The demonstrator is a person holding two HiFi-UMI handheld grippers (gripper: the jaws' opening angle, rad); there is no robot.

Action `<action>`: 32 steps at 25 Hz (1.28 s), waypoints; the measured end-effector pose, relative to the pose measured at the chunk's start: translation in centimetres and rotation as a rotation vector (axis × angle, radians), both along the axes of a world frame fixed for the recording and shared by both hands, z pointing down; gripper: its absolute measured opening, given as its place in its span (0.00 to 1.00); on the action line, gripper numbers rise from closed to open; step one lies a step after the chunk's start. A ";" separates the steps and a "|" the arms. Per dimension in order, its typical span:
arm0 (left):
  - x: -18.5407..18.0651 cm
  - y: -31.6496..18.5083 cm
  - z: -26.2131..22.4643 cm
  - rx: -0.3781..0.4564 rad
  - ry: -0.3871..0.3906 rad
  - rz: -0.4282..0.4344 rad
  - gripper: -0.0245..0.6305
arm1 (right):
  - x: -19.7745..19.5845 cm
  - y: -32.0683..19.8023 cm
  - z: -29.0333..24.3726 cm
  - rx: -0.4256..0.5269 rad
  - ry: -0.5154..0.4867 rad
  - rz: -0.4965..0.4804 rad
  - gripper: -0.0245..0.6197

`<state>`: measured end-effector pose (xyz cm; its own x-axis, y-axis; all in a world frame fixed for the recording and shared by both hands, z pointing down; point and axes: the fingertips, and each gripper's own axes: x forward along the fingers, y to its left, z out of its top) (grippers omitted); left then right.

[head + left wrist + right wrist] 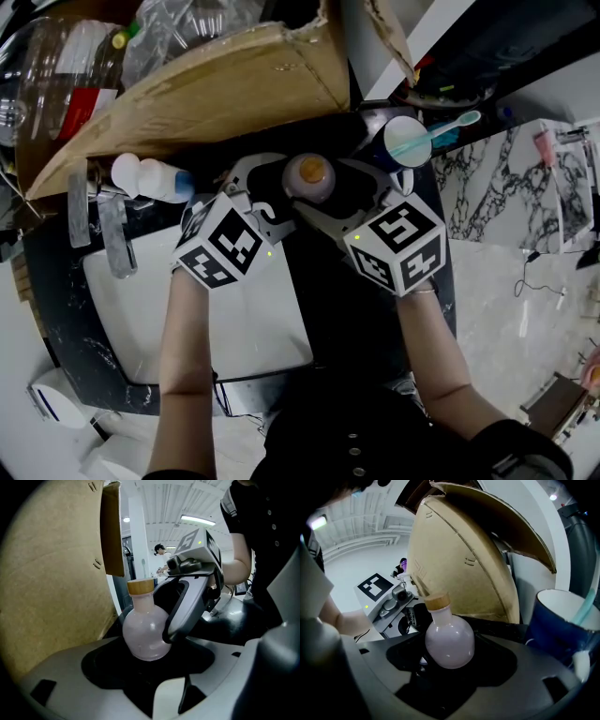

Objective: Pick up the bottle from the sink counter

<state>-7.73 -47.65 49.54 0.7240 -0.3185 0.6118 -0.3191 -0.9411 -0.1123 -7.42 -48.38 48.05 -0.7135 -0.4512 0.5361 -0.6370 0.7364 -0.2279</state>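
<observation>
The round pinkish bottle with the wooden stopper [309,176], frosted glass by the look of it, is standing upright on the dark table [56,309] beside the white sink basin [187,309]. It's right in front of the brown cardboard box [216,84] and near a blue cup [403,141] holding a teal toothbrush [436,133].

Both tools are pointing at it. The left tool [272,187] is gaping wide with the bottle in its gap. The right tool [333,192] is gaping too, one finger seemingly resting on the belly.

My guess is one tool should be closing gently across the widest part, since it's round and slick, then lifting straight up clear of the box.

I'm not seeing any label or brand on the bottle. There are only square black-and-white markers on the tool cubes [225,246].
</observation>
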 end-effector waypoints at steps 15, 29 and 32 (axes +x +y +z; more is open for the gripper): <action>-0.2 1.1 -0.7 0.078 -0.058 -0.001 0.55 | 0.0 1.2 -0.4 -0.027 0.012 0.008 0.55; -0.2 4.5 -4.8 0.148 -0.039 -0.030 0.55 | 0.1 4.7 -4.6 0.056 0.004 -0.016 0.55; 0.0 5.3 -5.8 0.169 -0.043 -0.025 0.55 | 0.3 5.6 -5.6 0.070 -0.003 -0.014 0.55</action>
<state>-7.72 -42.31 43.72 0.6886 -0.4371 0.5785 -0.3337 -0.8994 -0.2823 -7.13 -42.81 42.48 -0.7213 -0.4777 0.5016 -0.6260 0.7595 -0.1770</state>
